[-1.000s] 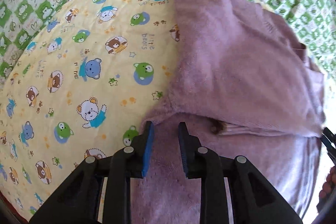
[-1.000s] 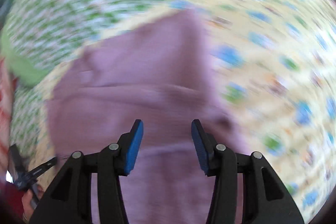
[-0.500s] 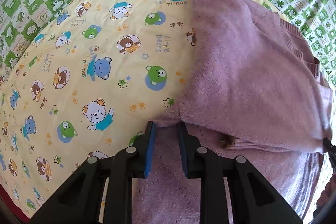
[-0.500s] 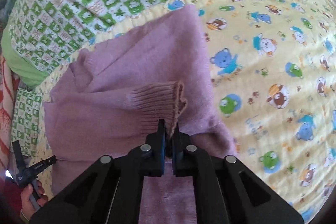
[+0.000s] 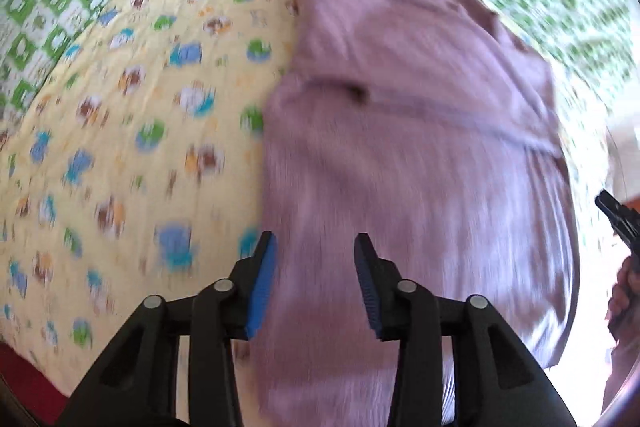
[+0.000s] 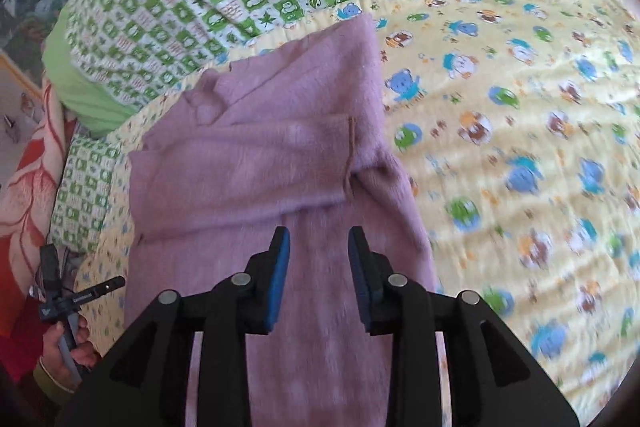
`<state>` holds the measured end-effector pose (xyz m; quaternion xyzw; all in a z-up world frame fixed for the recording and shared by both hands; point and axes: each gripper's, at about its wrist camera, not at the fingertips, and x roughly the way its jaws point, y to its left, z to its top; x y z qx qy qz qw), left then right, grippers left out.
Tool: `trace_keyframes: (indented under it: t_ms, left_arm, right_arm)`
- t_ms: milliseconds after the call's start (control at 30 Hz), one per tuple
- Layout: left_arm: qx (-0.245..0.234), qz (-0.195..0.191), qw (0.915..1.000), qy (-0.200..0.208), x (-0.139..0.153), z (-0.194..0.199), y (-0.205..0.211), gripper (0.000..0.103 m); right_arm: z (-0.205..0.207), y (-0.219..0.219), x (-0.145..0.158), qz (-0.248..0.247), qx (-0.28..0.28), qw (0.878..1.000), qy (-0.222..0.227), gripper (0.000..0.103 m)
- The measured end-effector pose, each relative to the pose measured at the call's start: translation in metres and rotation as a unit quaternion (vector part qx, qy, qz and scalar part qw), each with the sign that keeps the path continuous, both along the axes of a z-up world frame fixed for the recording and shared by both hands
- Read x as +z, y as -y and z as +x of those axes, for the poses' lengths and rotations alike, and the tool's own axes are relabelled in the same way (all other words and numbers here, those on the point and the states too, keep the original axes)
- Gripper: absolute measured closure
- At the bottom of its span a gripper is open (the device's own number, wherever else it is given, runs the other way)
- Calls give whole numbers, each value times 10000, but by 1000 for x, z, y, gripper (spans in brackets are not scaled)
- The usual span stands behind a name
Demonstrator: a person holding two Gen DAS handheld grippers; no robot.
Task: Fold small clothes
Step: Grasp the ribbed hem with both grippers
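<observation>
The left gripper (image 5: 316,247) points steeply downward, its blue-padded jaws apart and just opened wider, nothing clamped between them. The right gripper (image 6: 319,241) tilts down less steeply, its jaws also just parted and empty. A hand (image 6: 66,345) grips the left gripper's handle.

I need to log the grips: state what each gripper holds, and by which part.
Nothing is held. The left gripper and right gripper have just been opening and stand open above the purple sweater, with nothing pinched between their pads.
</observation>
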<state>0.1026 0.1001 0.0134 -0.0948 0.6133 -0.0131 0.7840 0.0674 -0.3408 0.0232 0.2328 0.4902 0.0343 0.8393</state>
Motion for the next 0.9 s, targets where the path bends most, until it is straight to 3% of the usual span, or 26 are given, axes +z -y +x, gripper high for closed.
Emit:
trace_keyframes:
  t_ms: [167, 267, 500, 900]
  left_arm:
    - [-179, -138, 9997, -108, 1, -62, 6, 52]
    - [-196, -222, 9992, -251, -8, -92, 5, 52]
    - [5, -870, 9945, -590, -34, -141, -4, 52]
    - [27, -1256, 9896, -704, -61, -141, 16, 53]
  right_arm:
    - [-63, -8, -5, -39, 45, 9999, -132, 71]
    - [-95, -17, -12, -80, 36, 9997, -244, 71]
    - [-157, -21, -29, 21, -150, 9984, -539, 65]
    - [-195, -18, -48, 76, -451, 9960, -763, 65]
